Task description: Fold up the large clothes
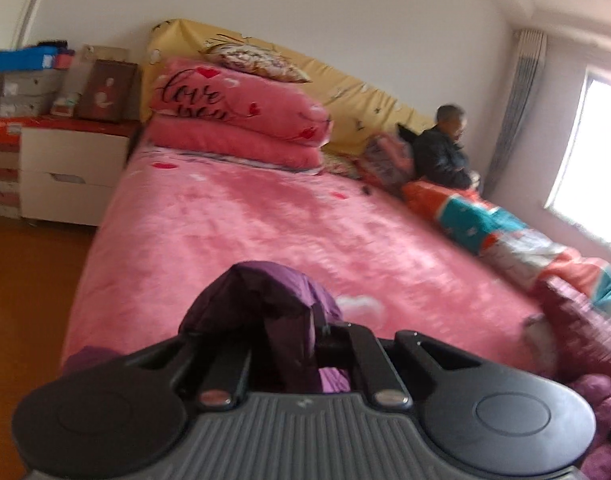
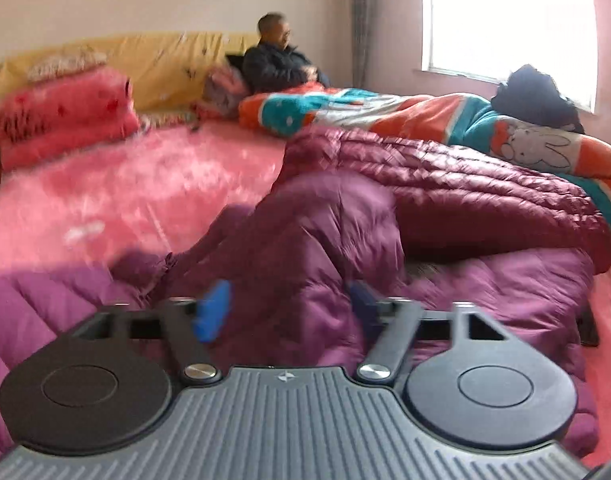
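Note:
A purple puffer jacket (image 2: 325, 232) lies crumpled at the near end of a pink-covered bed (image 1: 265, 224). My left gripper (image 1: 283, 344) is shut on a bunched fold of the purple jacket (image 1: 265, 292) and holds it raised above the bed. My right gripper (image 2: 285, 308) has its jaws apart, with blue fingertips (image 2: 213, 312) on either side of a ridge of the same jacket. The fabric fills the gap between them. Part of the jacket also shows at the right edge of the left wrist view (image 1: 597, 400).
A maroon quilted jacket (image 2: 465, 184) lies behind the purple one. A colourful quilt (image 2: 385, 112) and a person (image 2: 277, 60) sitting are at the bed's far right. Folded pink blankets (image 1: 233, 120) are stacked by the yellow headboard. A white nightstand (image 1: 65, 172) stands left.

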`<state>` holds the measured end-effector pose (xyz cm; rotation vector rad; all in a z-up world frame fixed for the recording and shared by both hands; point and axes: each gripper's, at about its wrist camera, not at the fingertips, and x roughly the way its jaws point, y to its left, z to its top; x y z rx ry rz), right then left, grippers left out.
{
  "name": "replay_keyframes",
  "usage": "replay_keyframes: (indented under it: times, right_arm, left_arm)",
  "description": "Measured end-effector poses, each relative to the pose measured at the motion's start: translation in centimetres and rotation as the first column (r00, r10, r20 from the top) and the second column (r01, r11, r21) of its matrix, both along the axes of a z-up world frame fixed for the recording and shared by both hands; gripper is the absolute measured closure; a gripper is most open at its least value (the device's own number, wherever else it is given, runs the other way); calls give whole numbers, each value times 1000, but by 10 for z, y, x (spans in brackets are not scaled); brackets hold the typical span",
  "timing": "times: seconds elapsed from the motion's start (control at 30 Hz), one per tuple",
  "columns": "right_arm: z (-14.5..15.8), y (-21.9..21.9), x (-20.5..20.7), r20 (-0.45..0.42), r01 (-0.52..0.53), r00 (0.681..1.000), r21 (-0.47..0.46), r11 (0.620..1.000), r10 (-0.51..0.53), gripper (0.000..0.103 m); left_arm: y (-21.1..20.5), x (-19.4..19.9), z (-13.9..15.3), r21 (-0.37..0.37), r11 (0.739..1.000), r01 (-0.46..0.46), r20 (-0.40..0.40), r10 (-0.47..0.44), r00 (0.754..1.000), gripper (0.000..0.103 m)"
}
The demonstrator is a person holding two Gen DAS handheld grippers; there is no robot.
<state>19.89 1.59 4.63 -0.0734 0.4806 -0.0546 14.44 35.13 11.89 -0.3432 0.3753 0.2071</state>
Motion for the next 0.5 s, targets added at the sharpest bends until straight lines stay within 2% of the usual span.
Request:
replay_keyframes:
  times: [0.13, 0.2, 0.27, 0.33, 0.4, 0.5]
  right_arm:
    - [-25, -2, 8, -72, 12, 997, -58, 998, -16, 7]
    - [-31, -13, 5, -89, 31, 995, -31, 999, -34, 3]
    - [-29, -30, 0, -105, 35, 994, 27, 999, -32, 3]
    - [-23, -37, -6, -112, 33, 993, 93, 995, -23, 3]
    - [-12, -44, -13, -113, 37, 993, 167, 985, -18, 3]
    - [3, -61, -44, -120, 53, 992, 245, 968, -24, 2]
  left_arm:
    - [4, -2, -13, 42, 999, -5, -50, 7, 999, 96]
    - [10, -6, -12, 26, 1000, 7, -69, -5, 998, 96]
    - [15, -13, -6, 3, 1000, 25, -91, -25, 996, 89]
    - [14, -23, 0, 9, 998, 58, -111, -57, 992, 69]
    - [10, -36, 5, 24, 995, 92, -123, -89, 988, 55]
    - [3, -60, 15, 55, 986, 156, -139, -148, 979, 43]
